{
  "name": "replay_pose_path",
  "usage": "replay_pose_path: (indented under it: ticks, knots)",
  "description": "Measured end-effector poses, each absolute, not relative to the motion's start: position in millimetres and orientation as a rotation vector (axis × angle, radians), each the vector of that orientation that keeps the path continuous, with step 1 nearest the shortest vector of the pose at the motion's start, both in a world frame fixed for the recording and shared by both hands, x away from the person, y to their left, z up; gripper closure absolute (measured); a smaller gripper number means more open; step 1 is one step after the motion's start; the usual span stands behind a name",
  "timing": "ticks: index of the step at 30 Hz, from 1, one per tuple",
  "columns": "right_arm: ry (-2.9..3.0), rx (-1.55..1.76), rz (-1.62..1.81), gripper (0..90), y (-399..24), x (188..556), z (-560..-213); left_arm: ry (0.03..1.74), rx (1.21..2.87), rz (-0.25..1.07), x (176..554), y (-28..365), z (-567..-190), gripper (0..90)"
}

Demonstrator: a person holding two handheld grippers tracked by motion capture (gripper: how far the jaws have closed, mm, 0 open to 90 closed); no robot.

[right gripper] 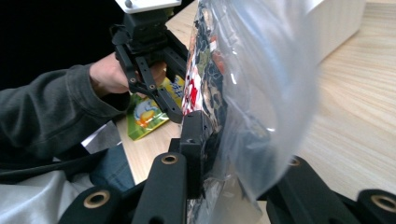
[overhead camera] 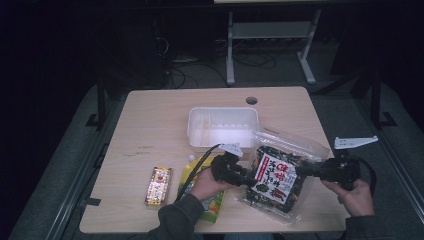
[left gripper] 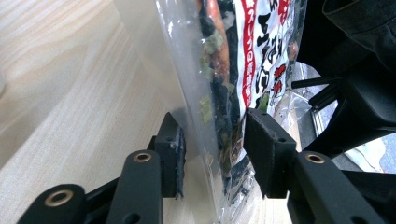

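In the high view, a clear snack bag (overhead camera: 274, 178) with a red and white label lies in the lower right part of the frame, on the wooden table (overhead camera: 150, 120). The left gripper (overhead camera: 246, 181) reaches its left edge and the right gripper (overhead camera: 299, 171) its right edge, so the bag is between both tools. Above it, in the centre, a white plastic bin (overhead camera: 222, 126) stands open, and it looks empty. In the lower left a small candy box (overhead camera: 158, 186) lies flat, and a yellow-green pouch (overhead camera: 210, 202) is partly under the left forearm.

In the left gripper view, the bag (left gripper: 224, 70) stands on edge in the middle of the frame. The two black jaws are on each side of its lower part, half open; the right one seems to touch the film, while a small gap shows at the left one, so no firm hold yet.

In the right gripper view, the bag (right gripper: 252, 84) fills the centre and right. The jaws close around its lower edge and seem to pinch the film. The left gripper (right gripper: 175, 116) is in the upper left.

I judge the step is to lift the bag with both tools, perhaps toward the bin. To do it well, the left jaws should close on the seam, not on the dark dried contents, and both hands should rise together so the thin film does not slip or tear.
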State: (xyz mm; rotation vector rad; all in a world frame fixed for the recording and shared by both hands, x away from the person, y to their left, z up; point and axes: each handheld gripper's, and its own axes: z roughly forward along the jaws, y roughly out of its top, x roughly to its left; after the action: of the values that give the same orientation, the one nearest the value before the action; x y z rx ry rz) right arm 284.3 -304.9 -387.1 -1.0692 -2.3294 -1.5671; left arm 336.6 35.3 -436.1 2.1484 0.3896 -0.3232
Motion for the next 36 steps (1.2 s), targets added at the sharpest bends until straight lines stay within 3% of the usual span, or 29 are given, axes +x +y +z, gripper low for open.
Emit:
replay_pose_path:
  ticks: [12,36]
  knots:
    - [-2.347,-0.994,-1.600,76.7,-298,281,-364,0.414,2.161,-0.246,331,47,-425,39.3]
    - [-2.388,-1.050,-1.707,77.4,-293,284,-332,0.461,2.169,-0.105,317,103,-407,33.6]
